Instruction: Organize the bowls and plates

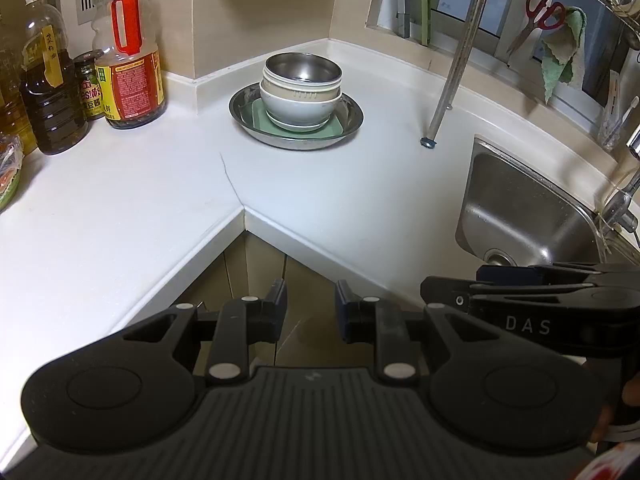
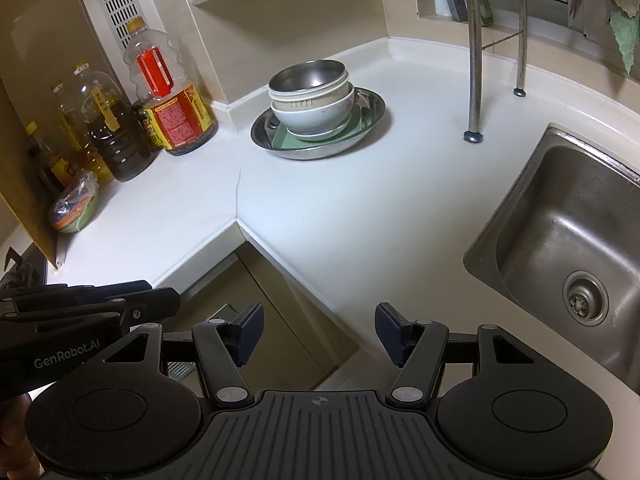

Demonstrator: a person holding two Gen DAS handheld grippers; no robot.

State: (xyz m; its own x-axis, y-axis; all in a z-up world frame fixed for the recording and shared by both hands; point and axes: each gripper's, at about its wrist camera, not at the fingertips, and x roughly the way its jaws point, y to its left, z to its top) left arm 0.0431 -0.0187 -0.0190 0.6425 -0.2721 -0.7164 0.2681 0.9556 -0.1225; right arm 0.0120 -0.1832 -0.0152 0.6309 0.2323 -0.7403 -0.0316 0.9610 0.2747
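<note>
- Amber oil bottles point(image 1: 52, 92) stand far left on our counter point(image 1: 320, 184).
- Our left gripper point(image 1: 311, 312) hangs back, fingers narrowly parted, empty.
- Centre: steel bowl point(image 1: 302, 68) nests atop ceramic bowls point(image 1: 300, 106), green plate point(image 1: 298, 128), steel dish point(image 1: 352, 114); slippery, breakable, so we'd grip rims.
- Our right gripper point(image 2: 319, 334) gapes wide, empty; sink point(image 2: 560, 216) beside.

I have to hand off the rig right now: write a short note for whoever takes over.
Left gripper: open, holds nothing, hovers off the counter's front edge.
Right gripper: open, holds nothing, beside it.
Dishes: steel bowl nested atop two pale bowls, on a green square plate, inside a steel basin on the counter corner.
Done: everything appears stacked.
Left: likely nothing; sink holds no dishes.
</note>
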